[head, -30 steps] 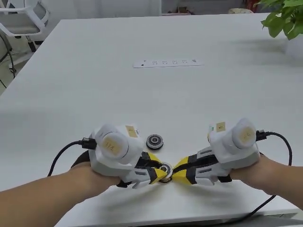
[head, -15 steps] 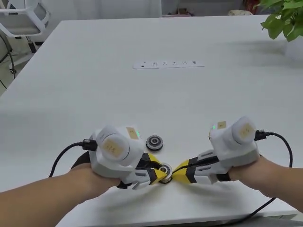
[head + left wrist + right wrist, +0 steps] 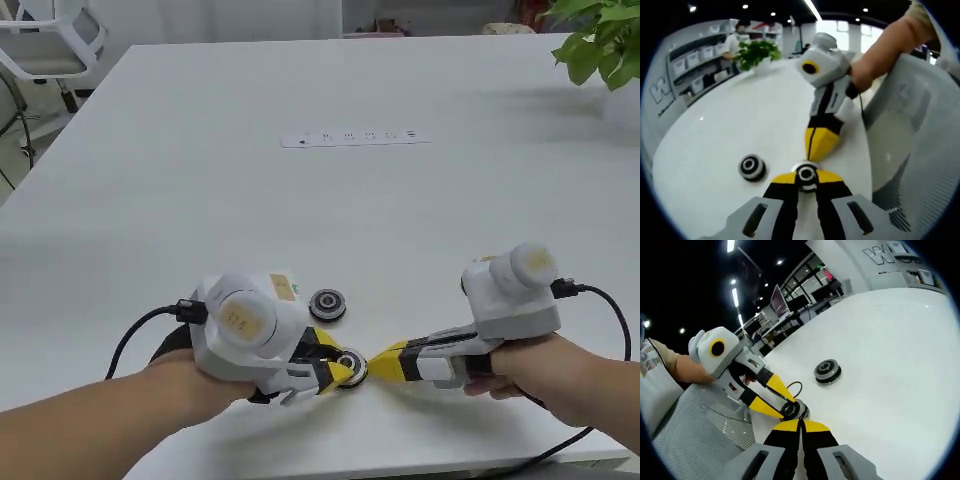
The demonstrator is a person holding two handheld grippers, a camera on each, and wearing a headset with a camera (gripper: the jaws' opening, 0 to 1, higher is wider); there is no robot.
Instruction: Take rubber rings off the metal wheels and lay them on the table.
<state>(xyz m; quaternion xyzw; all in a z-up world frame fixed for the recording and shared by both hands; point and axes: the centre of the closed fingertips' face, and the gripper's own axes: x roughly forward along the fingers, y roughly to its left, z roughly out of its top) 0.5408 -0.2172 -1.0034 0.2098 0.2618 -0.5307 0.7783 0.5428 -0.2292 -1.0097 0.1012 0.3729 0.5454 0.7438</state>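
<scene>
1. Between the yellow fingertips (image 3: 784,178) of the left gripper (image 3: 806,179), a small metal wheel (image 3: 806,175) sat clamped. The jaws had closed on it from both sides, with only the wheel's width between them.
2. Straight ahead of those fingertips, the right gripper (image 3: 815,155) pointed back at them, its tips meeting the wheel's far edge.
3. In the right gripper view, that gripper's own jaws stood pressed together with only a thin dark seam between them. The wheel lay just beyond the tips, touching them (whether they had nipped the rubber ring (image 3: 789,410) could not be told).
4. Just past the left gripper's fingertips and a little to their side, a second wheel (image 3: 327,304) lay flat on the white table (image 3: 200,180). It was apart from both grippers and had a dark band around it.
5. Far beyond both pairs of fingertips, a white power strip (image 3: 356,134) lay across the table. Green plant leaves (image 3: 600,40) hung over the far corner on the right gripper's side.
6. Behind the fingers, a hand (image 3: 525,365) gripped the body of the right gripper, and a black cable (image 3: 135,335) trailed from the rear of the left one.
</scene>
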